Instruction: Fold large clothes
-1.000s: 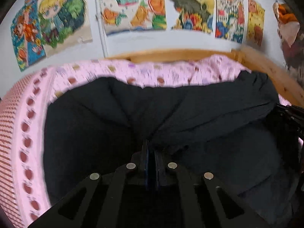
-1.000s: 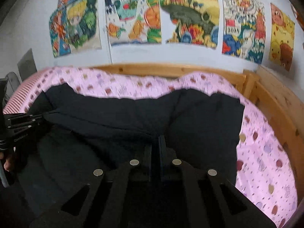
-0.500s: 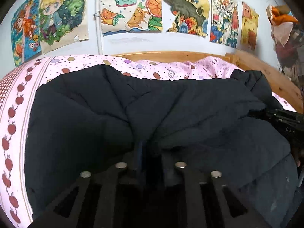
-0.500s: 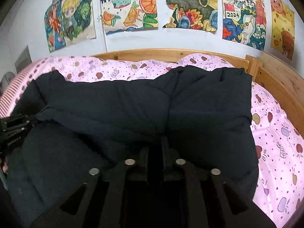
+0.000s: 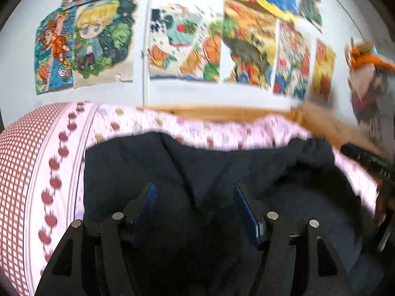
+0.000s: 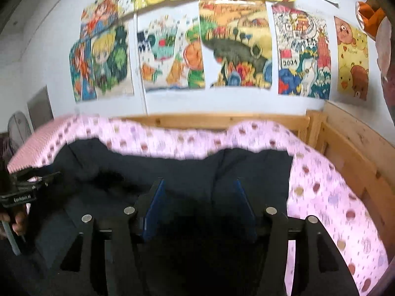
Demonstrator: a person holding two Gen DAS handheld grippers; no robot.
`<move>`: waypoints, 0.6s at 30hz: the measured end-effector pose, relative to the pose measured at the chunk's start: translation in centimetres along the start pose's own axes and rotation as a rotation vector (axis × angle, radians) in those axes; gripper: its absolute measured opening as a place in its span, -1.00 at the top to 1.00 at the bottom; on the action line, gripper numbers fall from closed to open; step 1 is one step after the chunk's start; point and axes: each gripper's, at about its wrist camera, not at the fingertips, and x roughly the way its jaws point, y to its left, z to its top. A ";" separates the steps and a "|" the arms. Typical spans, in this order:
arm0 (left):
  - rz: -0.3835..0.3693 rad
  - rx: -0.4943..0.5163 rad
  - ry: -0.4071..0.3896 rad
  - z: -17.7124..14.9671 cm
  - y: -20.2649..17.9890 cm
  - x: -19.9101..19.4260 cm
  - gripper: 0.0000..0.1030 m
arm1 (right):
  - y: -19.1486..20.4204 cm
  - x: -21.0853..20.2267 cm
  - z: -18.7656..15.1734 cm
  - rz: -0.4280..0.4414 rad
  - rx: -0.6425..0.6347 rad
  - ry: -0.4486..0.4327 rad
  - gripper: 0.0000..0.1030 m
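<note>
At the bottom of each frame, the left gripper (image 5: 195, 192) and right gripper (image 6: 198, 187) have just been opening, blue pads apart, nothing pinched. Beyond them the dark, soft, rumpled garment (image 5: 222, 170) fills mid-frame on the pink spotted sheet (image 6: 321, 190). Farther back: wooden bed frame (image 6: 350, 153), bright posters (image 6: 234, 49).

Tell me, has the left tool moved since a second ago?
Yes. The left tool has pulled back from the wooden bed frame, jaws just opened, off the dark garment.
</note>
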 end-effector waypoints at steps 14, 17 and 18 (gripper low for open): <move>-0.040 0.141 0.265 -1.4 -3.0 9.2 -0.23 | 4.1 10.8 -3.3 0.086 -0.065 0.347 -0.02; -0.023 0.159 0.275 -2.1 -3.1 9.6 -0.26 | 4.5 11.2 -3.8 0.081 -0.113 0.374 -0.03; -0.009 0.173 0.278 -2.3 -3.3 9.8 -0.26 | 4.6 11.3 -4.1 0.079 -0.127 0.378 -0.03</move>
